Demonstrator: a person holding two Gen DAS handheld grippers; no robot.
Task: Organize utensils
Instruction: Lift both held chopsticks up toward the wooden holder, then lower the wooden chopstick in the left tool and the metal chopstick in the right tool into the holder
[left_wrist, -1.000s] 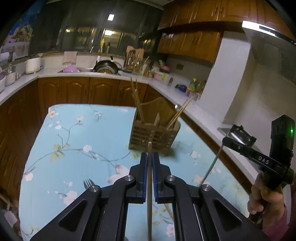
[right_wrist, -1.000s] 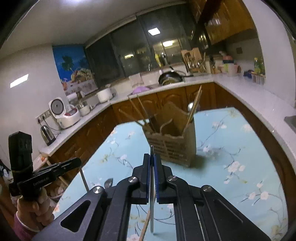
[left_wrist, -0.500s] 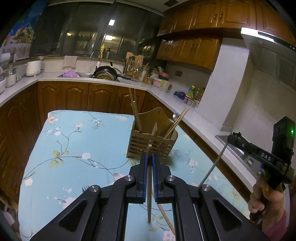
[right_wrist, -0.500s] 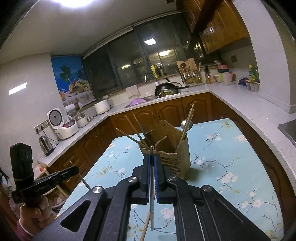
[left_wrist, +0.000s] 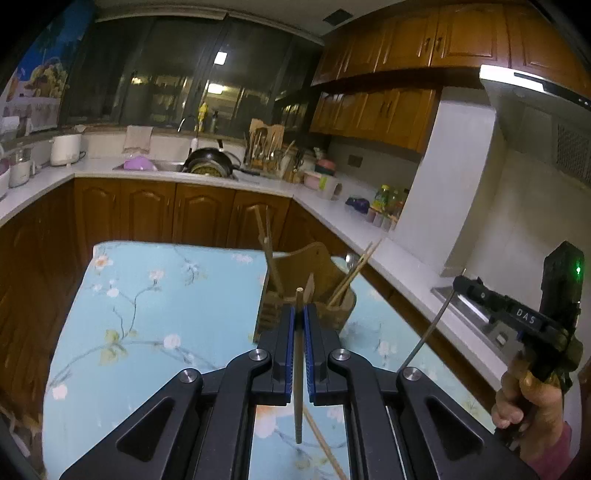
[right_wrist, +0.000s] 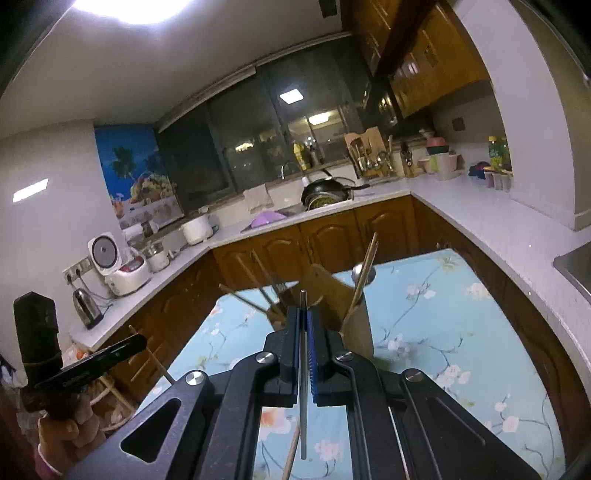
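Grippers held one stick each: the left gripper (left_wrist: 300, 314) pinched a wooden chopstick (left_wrist: 298, 369), the right gripper (right_wrist: 305, 317) a metal chopstick (right_wrist: 303, 369). Both pointed at the holder (left_wrist: 314, 291) on the bench (left_wrist: 155, 325), likely for dropping in.

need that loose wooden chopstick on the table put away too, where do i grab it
Take the wooden chopstick at mid-shaft from above, pads across its width: it lies flat and slanted on the tablecloth, so its ends offer little to pinch.
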